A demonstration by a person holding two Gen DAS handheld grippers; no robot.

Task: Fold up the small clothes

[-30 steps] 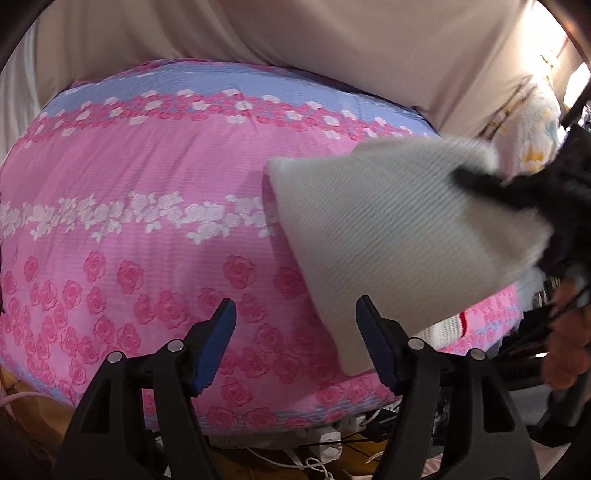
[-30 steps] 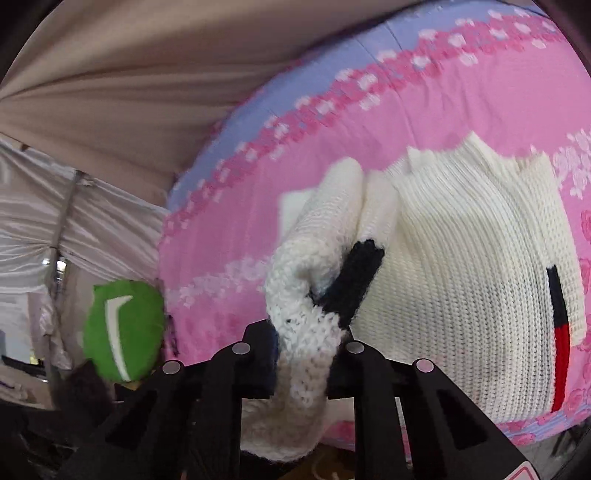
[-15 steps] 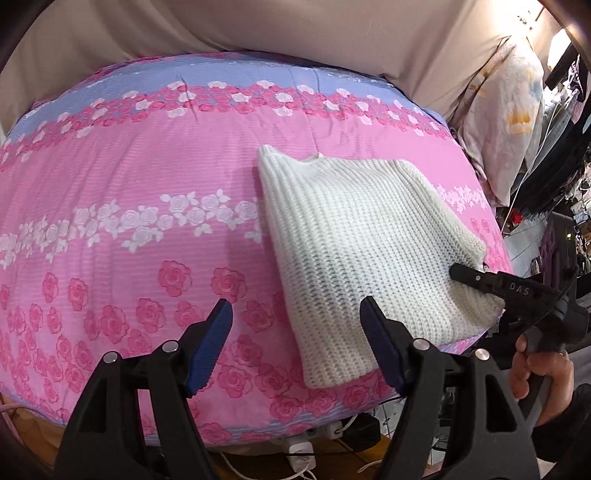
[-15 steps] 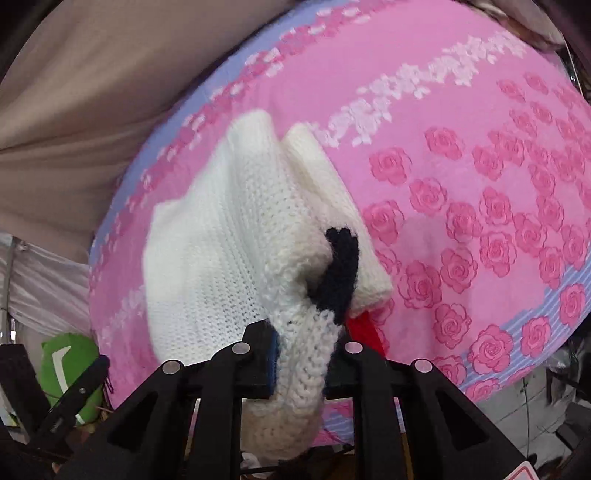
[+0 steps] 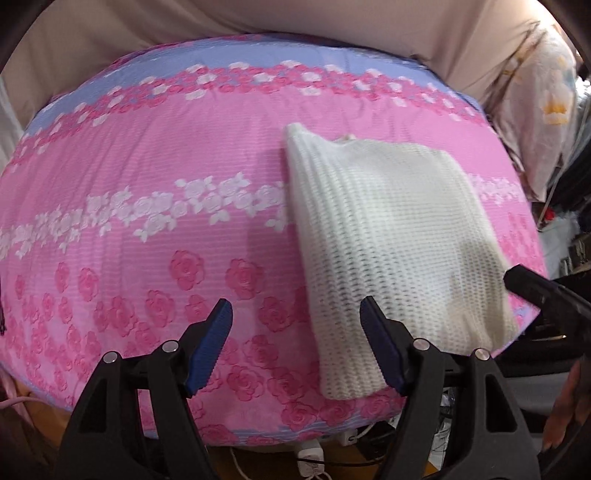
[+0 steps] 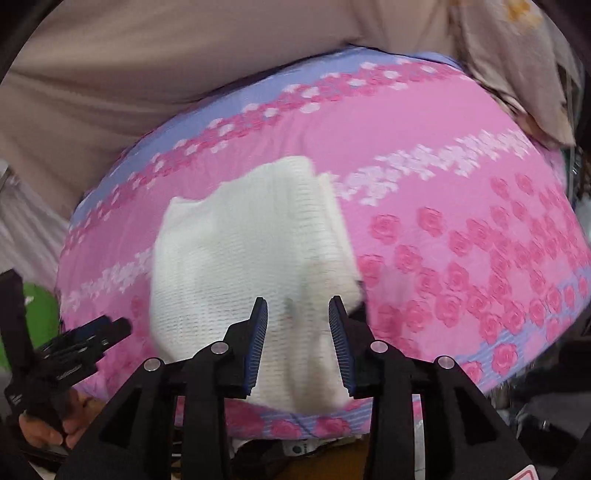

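Note:
A white knitted sweater (image 5: 388,236) lies folded flat on the pink rose-patterned bed (image 5: 147,192), near its front right edge. My left gripper (image 5: 295,343) is open and empty, just short of the sweater's near left corner. In the right wrist view the sweater (image 6: 240,251) lies on the bed (image 6: 461,184). My right gripper (image 6: 297,339) is open and empty above the sweater's near edge. The right gripper's black tip also shows in the left wrist view (image 5: 535,288), and the left gripper shows at the right wrist view's left edge (image 6: 74,347).
A beige curtain (image 5: 295,22) hangs behind the bed. A patterned pillow (image 5: 543,92) stands at the back right. A green object (image 6: 37,314) sits left of the bed. Cables and a power strip (image 5: 310,458) lie below the front edge.
My right gripper has opened and let go of the sweater, which now lies folded flat on the bed. The gripper has drawn back a little. My left gripper stays open.

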